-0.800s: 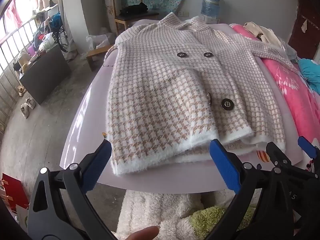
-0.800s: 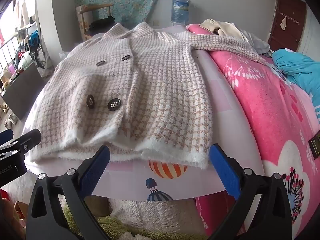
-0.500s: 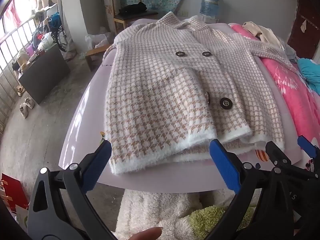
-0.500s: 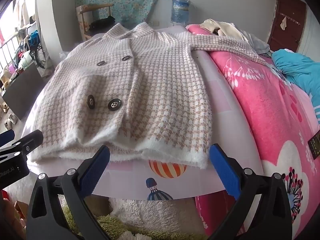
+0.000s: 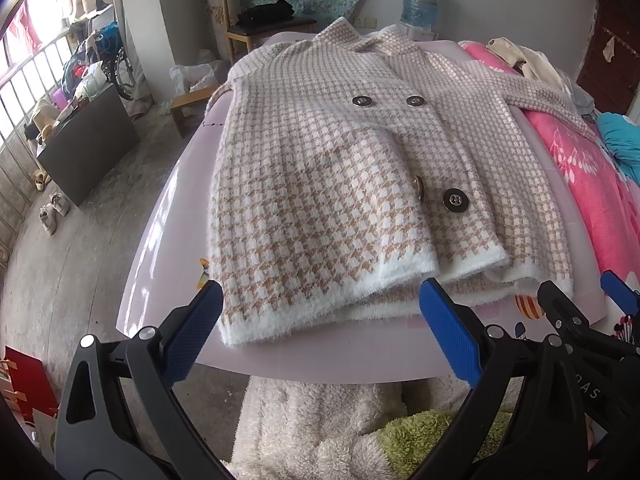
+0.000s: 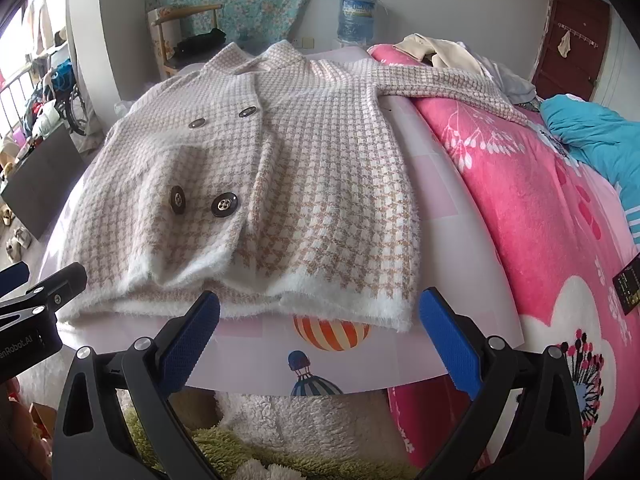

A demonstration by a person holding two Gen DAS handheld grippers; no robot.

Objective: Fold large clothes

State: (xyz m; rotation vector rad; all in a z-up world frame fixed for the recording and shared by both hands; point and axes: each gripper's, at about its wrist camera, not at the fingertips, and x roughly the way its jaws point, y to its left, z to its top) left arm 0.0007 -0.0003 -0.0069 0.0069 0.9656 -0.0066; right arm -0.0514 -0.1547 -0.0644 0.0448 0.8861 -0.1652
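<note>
A beige-and-white houndstooth knit coat [image 5: 328,168] with dark buttons lies face up on a pale pink board [image 5: 168,240]. Its white fuzzy hem faces me. It also shows in the right wrist view [image 6: 320,184], with one sleeve [image 6: 444,84] stretched out to the right over the pink blanket. My left gripper [image 5: 320,328] is open and empty, just short of the hem's left half. My right gripper [image 6: 320,328] is open and empty, just short of the hem's right half. Nothing is held.
A pink floral blanket [image 6: 540,216] and a blue cloth [image 6: 600,136] lie to the right. More clothes [image 6: 436,50] are piled at the far right. A fluffy white and green rug [image 5: 328,432] lies below the board. A wooden chair [image 5: 256,20], a water jug [image 5: 420,0] and a dark cabinet [image 5: 84,140] stand beyond.
Both grippers have edged slightly closer to the coat's hem. The coat has not moved.
</note>
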